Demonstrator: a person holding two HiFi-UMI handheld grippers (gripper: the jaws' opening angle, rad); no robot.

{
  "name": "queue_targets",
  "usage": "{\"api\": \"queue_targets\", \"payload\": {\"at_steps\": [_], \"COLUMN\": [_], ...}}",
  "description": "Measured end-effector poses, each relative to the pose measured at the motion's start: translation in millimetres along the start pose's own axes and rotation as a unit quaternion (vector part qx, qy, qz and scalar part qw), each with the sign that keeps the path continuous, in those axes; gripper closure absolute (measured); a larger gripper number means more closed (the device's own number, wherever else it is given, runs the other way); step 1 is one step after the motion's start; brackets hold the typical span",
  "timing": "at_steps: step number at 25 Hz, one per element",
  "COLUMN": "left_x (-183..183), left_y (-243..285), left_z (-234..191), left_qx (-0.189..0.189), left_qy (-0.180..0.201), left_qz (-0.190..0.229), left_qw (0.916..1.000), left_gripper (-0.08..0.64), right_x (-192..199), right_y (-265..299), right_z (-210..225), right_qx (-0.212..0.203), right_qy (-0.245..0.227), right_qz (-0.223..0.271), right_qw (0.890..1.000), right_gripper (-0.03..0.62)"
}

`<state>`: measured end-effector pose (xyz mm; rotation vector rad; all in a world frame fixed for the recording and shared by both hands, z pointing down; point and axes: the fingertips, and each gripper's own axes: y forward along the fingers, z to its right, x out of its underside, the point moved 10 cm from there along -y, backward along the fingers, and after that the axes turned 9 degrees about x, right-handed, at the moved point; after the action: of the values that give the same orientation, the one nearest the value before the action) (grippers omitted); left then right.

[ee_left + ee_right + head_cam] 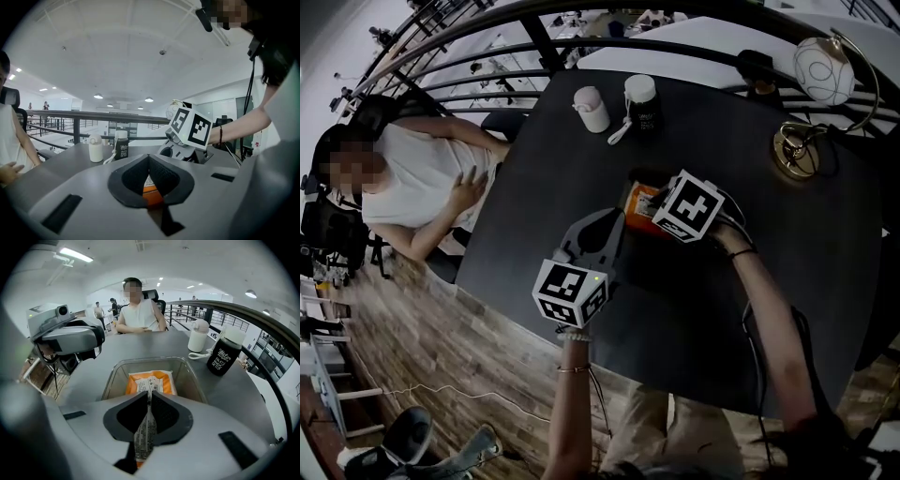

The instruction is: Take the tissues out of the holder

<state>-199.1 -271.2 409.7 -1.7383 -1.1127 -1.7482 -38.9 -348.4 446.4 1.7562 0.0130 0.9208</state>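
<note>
The right gripper [149, 398] is pinching the thin edge of the orange tissue pack [151, 380]. The pack lies inside the clear holder [111, 378]. I think it should lift straight up, slowly (that thin edge could slip out). The left gripper [149, 159] is pressed together, empty, near the holder. A white bottle [198, 336] and a black bottle [224, 357] stand farther back.

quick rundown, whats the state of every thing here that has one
right gripper: shut on thin printed tissue pack, held edge-on
left gripper: jaws together, nothing held
orange tissue pack: lying flat inside holder
clear plastic holder: upright, open-topped, on dark table
white bottle: upright, lid on
black bottle with white lid: upright, capped
</note>
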Motion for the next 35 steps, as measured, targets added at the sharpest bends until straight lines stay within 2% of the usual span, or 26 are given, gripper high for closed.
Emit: {"api": "queue_targets", "payload": {"at_steps": [3, 12, 16, 22, 31, 35], "left_x": [-1.4, -9.5, -16.7, -29.9, -49.0, -52.5], "left_y": [0.4, -1.7, -8.3, -22.6, -49.0, -60.5], "left_z": [2.1, 10.7, 15.1, 28.1, 47.9, 60.1], "left_qx": [0.001, 0.001, -0.002, -0.004, 0.005, 0.002], "left_qy": [-0.001, 0.007, 0.013, 0.024, 0.044, 0.057], "left_qz": [0.001, 0.008, 0.015, 0.028, 0.055, 0.064], "left_qw": [1.0, 0.9999, 0.9998, 0.9993, 0.9975, 0.9963], "left_gripper": [0.552, 0.552, 0.552, 0.552, 0.552, 0.552], "right_x": [2.4, 8.6, 4.4, -2.2, -7.1, -1.4], "right_y": [-0.6, -27.8, -50.7, -89.2, -148.2, -167.1], "right_z": [-2.3, 7.9, 11.3, 2.4, -27.3, -45.9], "right_qx": [-0.002, 0.035, 0.048, 0.071, 0.103, 0.105], "right_qy": [0.001, 0.036, 0.061, 0.074, 0.087, 0.086], "right_qz": [0.014, 0.08, 0.12, 0.17, 0.228, 0.251], "right_qw": [1.0, 0.996, 0.99, 0.98, 0.964, 0.959], "right_gripper": [0.576, 0.58, 0.58, 0.58, 0.58, 0.58]}}
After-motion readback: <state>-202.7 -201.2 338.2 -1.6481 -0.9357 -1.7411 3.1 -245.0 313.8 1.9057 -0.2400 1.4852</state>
